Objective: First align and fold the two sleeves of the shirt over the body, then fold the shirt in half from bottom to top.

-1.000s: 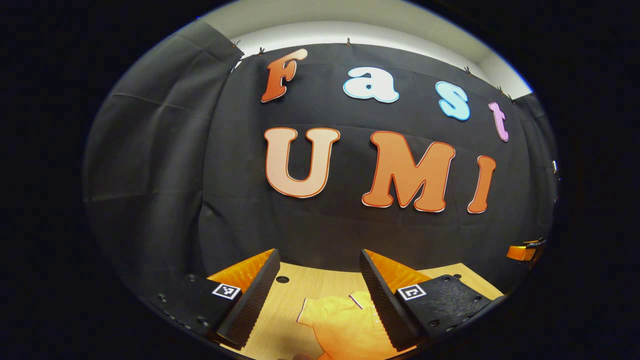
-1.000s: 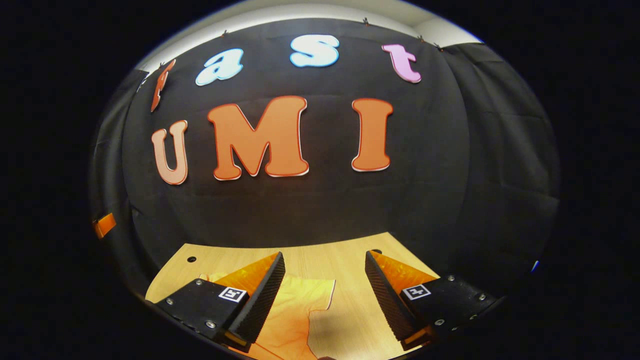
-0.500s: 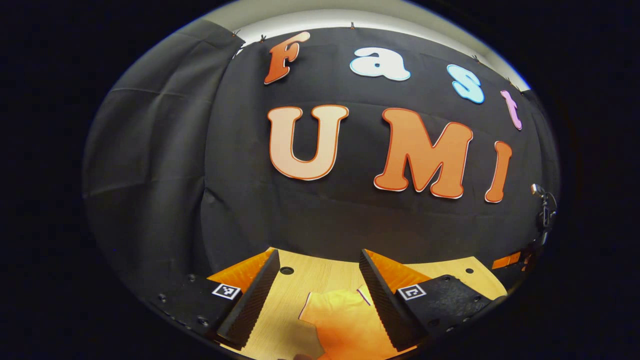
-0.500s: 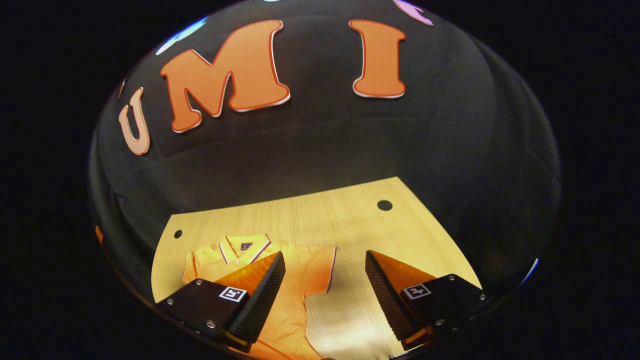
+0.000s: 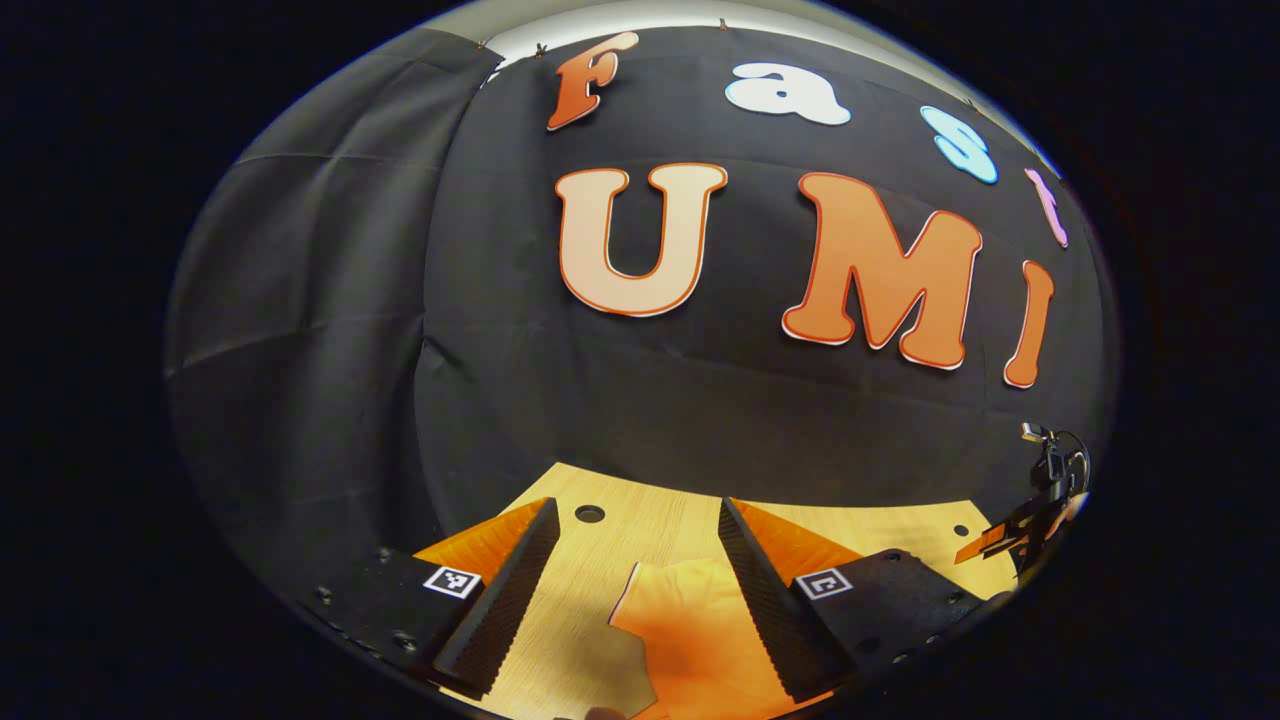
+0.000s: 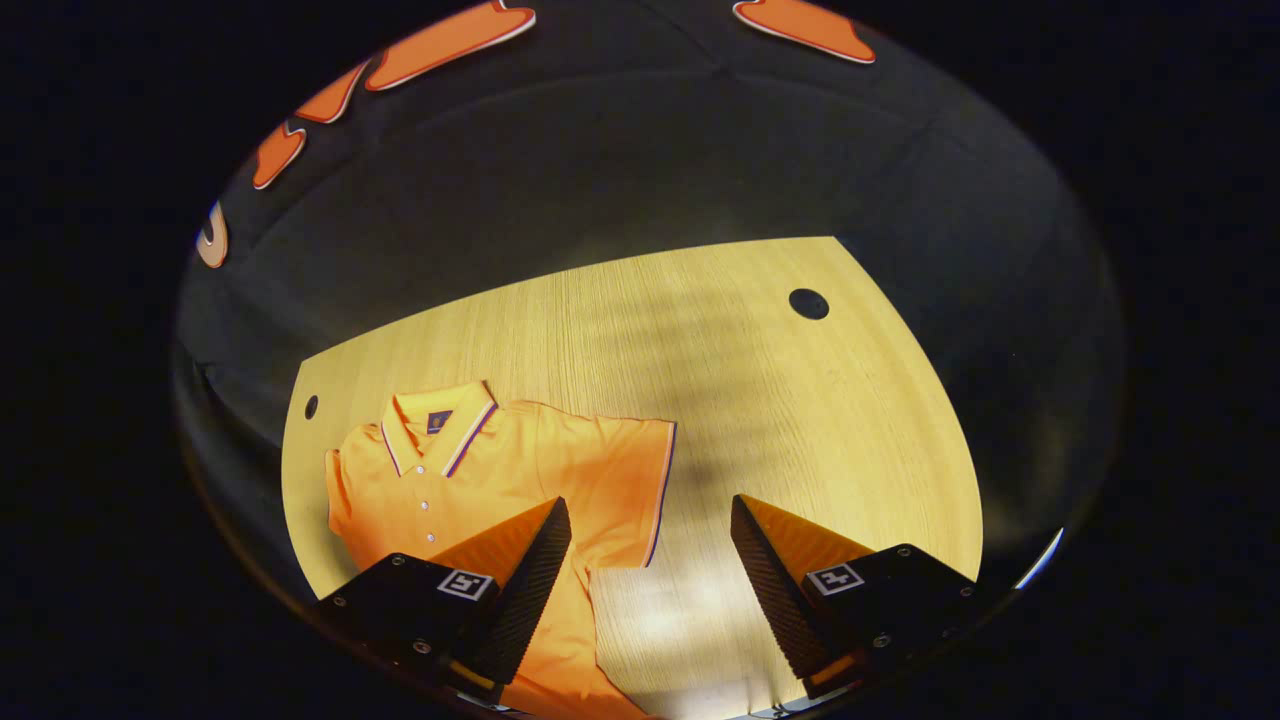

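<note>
In the right gripper view the right gripper [image 6: 650, 580] hangs above the table with its fingers spread wide and nothing between them. Beneath the gap lies bare wood and the hem of the polo shirt's [image 6: 480, 480] short sleeve [image 6: 620, 480]; the sleeve's striped cuff runs just inside the left finger [image 6: 520, 590], which overlaps the shirt's body. The shirt is orange, lies flat with its front up, its collar [image 6: 435, 430] toward the far wall and its button placket visible, and this sleeve is spread out sideways, not folded. The shirt occupies the left part of the wooden table [image 6: 780, 420]; to its right, and beyond it toward the black cloth wall [image 6: 640, 170], the wood is bare and open. Two round holes mark the table's far corners, one [image 6: 808, 303] on the right and one [image 6: 311, 406] just beside the shirt's shoulder.

In the left gripper view the left gripper [image 5: 635, 590] is likewise released, fingers well apart and gripping nothing. An orange sleeve [image 5: 690, 630] with its pale-edged cuff lies on the table between them, closer to the right finger [image 5: 770, 620]. Bare table and a round hole [image 5: 589, 513] lie ahead, up to the cloth wall. At the far right edge the other gripper [image 5: 1020, 530] shows small, above the table's edge.
</note>
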Demonstrator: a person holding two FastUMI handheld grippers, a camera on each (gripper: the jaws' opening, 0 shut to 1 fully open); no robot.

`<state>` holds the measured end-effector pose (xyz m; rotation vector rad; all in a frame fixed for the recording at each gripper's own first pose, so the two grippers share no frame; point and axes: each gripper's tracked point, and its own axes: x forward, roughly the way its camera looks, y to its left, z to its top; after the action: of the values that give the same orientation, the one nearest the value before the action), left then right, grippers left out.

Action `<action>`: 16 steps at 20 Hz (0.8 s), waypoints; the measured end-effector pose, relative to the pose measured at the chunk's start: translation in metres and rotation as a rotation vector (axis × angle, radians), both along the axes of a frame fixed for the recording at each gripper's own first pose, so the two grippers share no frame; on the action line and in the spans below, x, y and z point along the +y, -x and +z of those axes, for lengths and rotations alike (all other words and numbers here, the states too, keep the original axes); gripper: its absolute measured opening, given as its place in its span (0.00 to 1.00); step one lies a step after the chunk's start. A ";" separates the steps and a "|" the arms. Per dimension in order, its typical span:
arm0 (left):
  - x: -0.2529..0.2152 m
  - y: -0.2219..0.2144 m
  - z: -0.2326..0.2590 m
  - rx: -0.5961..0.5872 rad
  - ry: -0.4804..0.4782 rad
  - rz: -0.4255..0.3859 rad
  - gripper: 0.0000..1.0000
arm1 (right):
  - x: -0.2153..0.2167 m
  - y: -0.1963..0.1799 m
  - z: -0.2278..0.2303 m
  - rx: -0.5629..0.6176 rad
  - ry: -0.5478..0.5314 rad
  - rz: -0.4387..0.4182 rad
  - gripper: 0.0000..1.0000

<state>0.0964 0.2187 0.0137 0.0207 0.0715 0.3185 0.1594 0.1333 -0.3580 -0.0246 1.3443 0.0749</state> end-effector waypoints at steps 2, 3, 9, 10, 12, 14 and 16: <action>0.003 -0.002 -0.005 -0.006 0.007 0.008 0.98 | -0.001 0.001 -0.022 0.047 0.023 0.013 0.98; 0.003 -0.004 -0.006 -0.004 0.009 0.011 0.98 | -0.001 0.003 -0.034 0.070 0.031 0.013 0.98; 0.010 -0.007 -0.021 0.024 0.024 0.049 0.98 | -0.012 0.008 -0.093 0.198 0.088 -0.016 0.99; 0.013 -0.006 -0.024 0.032 0.027 0.056 0.98 | -0.008 0.010 -0.099 0.219 0.075 -0.024 0.99; 0.016 -0.005 -0.029 0.044 0.027 0.064 0.98 | -0.006 0.011 -0.111 0.236 0.074 -0.027 0.99; 0.020 -0.004 -0.032 0.054 0.028 0.077 0.98 | -0.003 0.015 -0.115 0.257 0.069 -0.024 0.99; 0.022 -0.001 -0.031 0.052 0.035 0.087 0.98 | -0.004 0.015 -0.116 0.259 0.082 -0.025 0.98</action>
<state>0.0971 0.2409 -0.0176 -0.0093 0.1300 0.4033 0.1444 0.1290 -0.4740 -0.0690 1.6056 0.0019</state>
